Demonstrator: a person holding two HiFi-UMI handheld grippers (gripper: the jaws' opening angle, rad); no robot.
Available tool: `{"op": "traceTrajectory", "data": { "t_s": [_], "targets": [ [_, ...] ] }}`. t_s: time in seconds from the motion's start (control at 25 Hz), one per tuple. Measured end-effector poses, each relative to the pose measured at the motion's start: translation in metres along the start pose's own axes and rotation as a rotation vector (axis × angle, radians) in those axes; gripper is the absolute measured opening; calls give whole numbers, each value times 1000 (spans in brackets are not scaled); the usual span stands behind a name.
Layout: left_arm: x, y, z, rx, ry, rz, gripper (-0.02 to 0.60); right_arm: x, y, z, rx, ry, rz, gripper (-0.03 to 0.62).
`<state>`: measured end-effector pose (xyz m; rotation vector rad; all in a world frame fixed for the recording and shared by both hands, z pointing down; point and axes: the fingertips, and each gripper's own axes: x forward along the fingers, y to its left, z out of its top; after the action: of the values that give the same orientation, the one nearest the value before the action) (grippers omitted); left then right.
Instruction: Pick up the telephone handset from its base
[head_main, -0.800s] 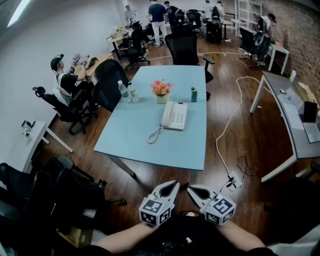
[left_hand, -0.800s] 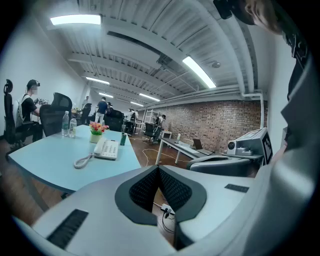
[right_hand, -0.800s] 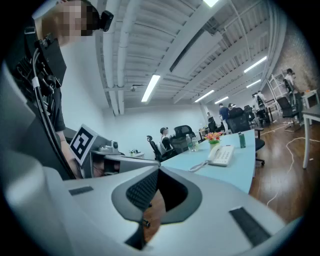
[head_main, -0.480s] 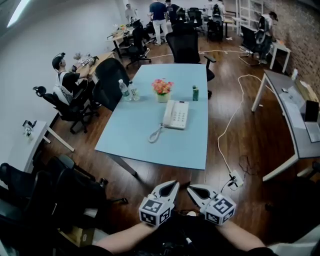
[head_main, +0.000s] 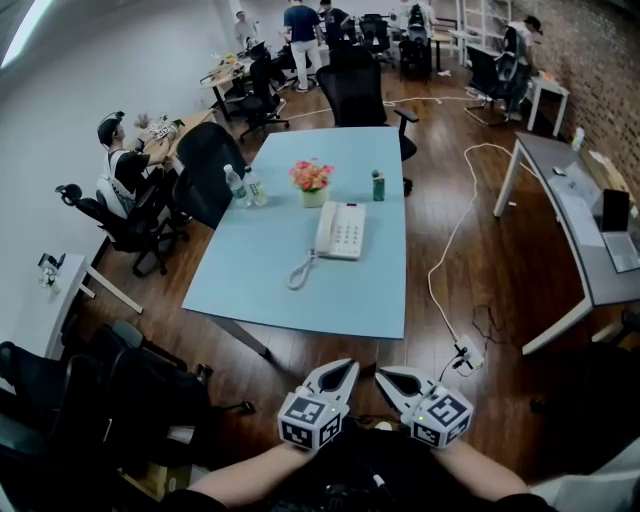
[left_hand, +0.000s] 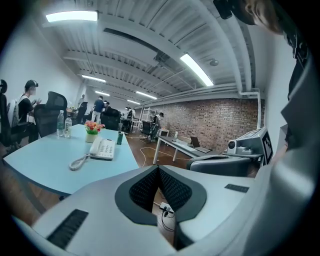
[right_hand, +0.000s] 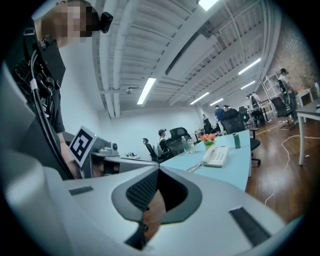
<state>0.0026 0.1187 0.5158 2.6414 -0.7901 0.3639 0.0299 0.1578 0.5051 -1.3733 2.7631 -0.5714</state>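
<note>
handset (head_main: 325, 228): on base (head_main: 348, 232), tabletop (head_main: 350, 292), frame centre | left gripper (head_main: 343, 370) + right gripper (head_main: 386, 376): jaws clenched, empty, bottom edge, well apart from handset | risk: coiled cord (head_main: 298, 272) drags base on lift

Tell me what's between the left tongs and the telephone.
Head view: only wood floor and bare blue table separate the left tongs from the telephone.

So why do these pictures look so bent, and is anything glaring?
Head view: the wide lens bows the blue table at its edges and dims the corners. Left gripper view: black round rim, ceiling lamp glares white. Right gripper view: similar curve.
</note>
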Motion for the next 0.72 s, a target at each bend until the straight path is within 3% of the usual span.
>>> {"op": "traceTrajectory", "data": {
  "t_s": [0.4,0.72],
  "targets": [
    [24,9,8,-1,11,-35,0,6,-23,6,10,-8,-41,18],
    [54,46,28,-13,-4,-50,0,38,-54,16,-7,11,-70,17]
  ]
}}
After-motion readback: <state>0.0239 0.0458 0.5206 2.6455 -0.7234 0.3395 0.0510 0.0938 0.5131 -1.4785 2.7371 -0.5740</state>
